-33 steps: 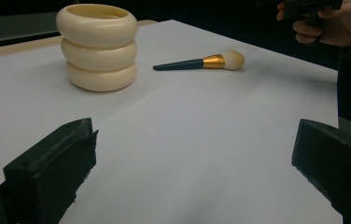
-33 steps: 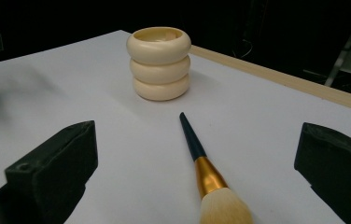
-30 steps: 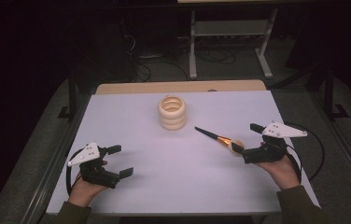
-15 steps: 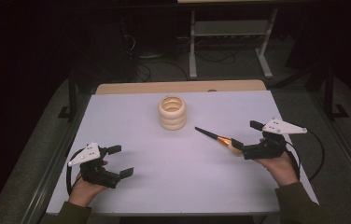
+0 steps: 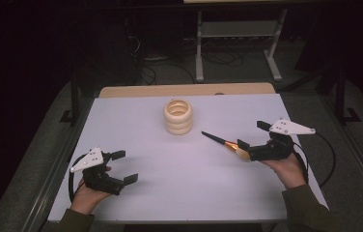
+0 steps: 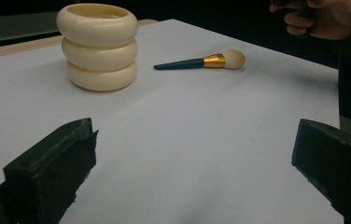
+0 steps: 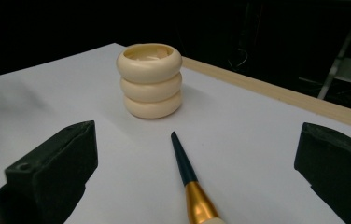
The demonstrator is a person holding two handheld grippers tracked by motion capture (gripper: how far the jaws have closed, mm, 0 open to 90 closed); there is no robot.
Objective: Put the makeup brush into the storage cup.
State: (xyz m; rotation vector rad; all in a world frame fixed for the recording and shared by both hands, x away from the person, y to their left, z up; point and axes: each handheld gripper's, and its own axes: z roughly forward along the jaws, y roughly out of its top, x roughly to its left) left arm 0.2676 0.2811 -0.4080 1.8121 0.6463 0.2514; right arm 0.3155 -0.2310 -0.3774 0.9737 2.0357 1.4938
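Observation:
A makeup brush with a dark handle, gold ferrule and cream head lies flat on the white table, right of centre. Its handle points toward a cream ribbed cup standing upright at the back middle. My right gripper is open at the brush's head end, one jaw on each side of it and neither touching. In the right gripper view the brush runs up from between the jaws toward the cup. My left gripper rests open at the front left, holding nothing; its view shows the cup and brush far ahead.
A wooden strip edges the table's far side. Beyond it are a dark floor, cables and a metal stand. The person's right hand appears at the top right of the left gripper view.
The right gripper has shifted very slightly at the brush's head. The brush, the cup and the left gripper have not moved.

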